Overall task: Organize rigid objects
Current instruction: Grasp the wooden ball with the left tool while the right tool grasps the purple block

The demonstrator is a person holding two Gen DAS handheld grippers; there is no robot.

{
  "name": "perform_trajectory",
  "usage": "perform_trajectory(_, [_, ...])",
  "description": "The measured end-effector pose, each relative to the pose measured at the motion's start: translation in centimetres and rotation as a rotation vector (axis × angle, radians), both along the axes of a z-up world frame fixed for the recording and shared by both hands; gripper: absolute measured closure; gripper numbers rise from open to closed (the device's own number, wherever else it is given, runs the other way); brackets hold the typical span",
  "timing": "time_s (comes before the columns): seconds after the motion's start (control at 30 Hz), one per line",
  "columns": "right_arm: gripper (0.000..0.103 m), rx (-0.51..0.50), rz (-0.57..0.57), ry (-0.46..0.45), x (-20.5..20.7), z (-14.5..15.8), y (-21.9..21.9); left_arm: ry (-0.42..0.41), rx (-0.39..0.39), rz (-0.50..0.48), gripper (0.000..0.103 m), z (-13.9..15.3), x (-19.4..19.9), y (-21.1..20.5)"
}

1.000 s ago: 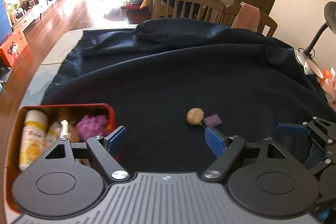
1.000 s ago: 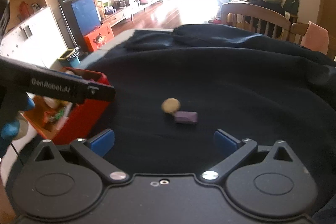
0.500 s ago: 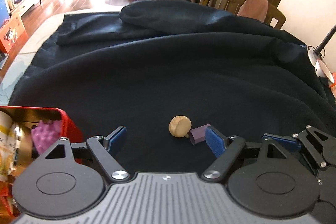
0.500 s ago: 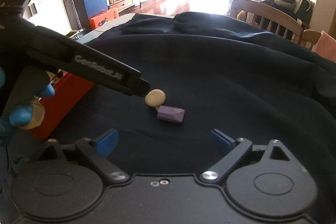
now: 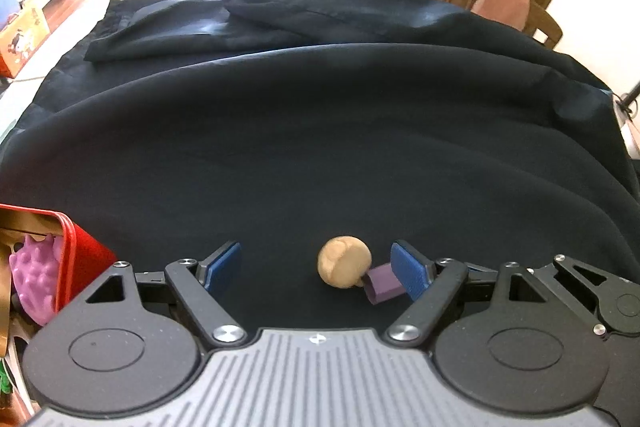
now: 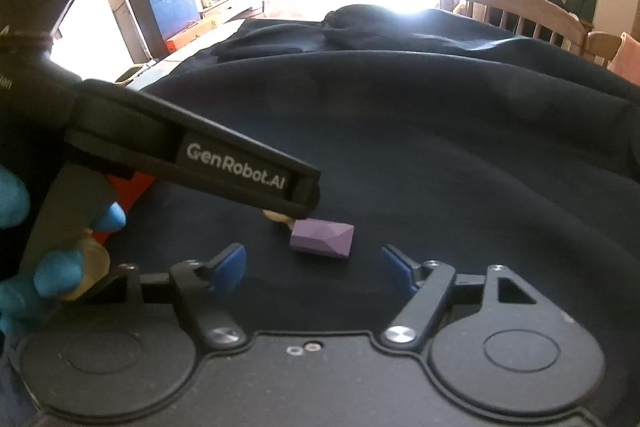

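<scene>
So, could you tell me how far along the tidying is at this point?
Done: the red box already holds the pink spiky toy. In hand: the open left gripper brackets the tan ball, while the right gripper is closing near the purple block, gripping nothing. Left: both pieces lie on the dark cloth.

The left gripper (image 6: 308, 195) hides most of the tan ball (image 6: 276, 215). The red tin (image 5: 76, 247) is cut off by the picture's edge.

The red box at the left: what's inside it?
In the red box a knobbly purple toy shows. Anything else inside is cut off by the picture edge or hidden behind the left gripper.
</scene>
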State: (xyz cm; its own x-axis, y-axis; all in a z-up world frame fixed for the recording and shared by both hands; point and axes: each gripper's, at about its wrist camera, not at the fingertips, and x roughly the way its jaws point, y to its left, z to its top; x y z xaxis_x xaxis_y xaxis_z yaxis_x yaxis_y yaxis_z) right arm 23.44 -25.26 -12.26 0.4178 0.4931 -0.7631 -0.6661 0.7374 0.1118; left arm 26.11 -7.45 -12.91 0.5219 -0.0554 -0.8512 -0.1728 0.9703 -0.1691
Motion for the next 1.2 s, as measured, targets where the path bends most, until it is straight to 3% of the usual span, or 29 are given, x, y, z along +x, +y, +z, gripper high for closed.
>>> perform_trajectory(0.13, [0.042,0.010,-0.018,0.008,0.6,-0.3,0.2,-0.010,0.005,-0.013,0.024,-0.3,0.3,-0.1])
perform_trajectory(0.2, [0.046,0.010,-0.017,0.010,0.6,-0.5,0.2,-0.010,0.003,-0.036,0.039,-0.4,0.4,-0.3])
perform_trajectory(0.33, [0.060,0.005,-0.013,0.017,0.6,-0.8,0.2,-0.002,-0.001,-0.063,0.052,-0.7,0.5,-0.8])
perform_trajectory(0.4, [0.061,0.004,-0.017,0.019,0.6,-1.0,0.1,-0.001,0.002,-0.075,0.063,-0.9,0.5,-1.0])
perform_trajectory(0.5, [0.063,0.005,-0.015,0.015,0.8,-1.0,0.3,0.002,-0.009,-0.078,0.070,-1.1,0.6,-1.0])
perform_trajectory(0.6, [0.064,0.008,-0.016,0.013,0.8,-1.0,0.4,0.000,-0.013,-0.083,0.074,-1.1,0.7,-1.0])
perform_trajectory(1.2, [0.064,0.024,-0.046,0.006,-0.6,0.6,-1.7,0.001,-0.005,-0.054,0.074,0.3,-0.7,-0.3])
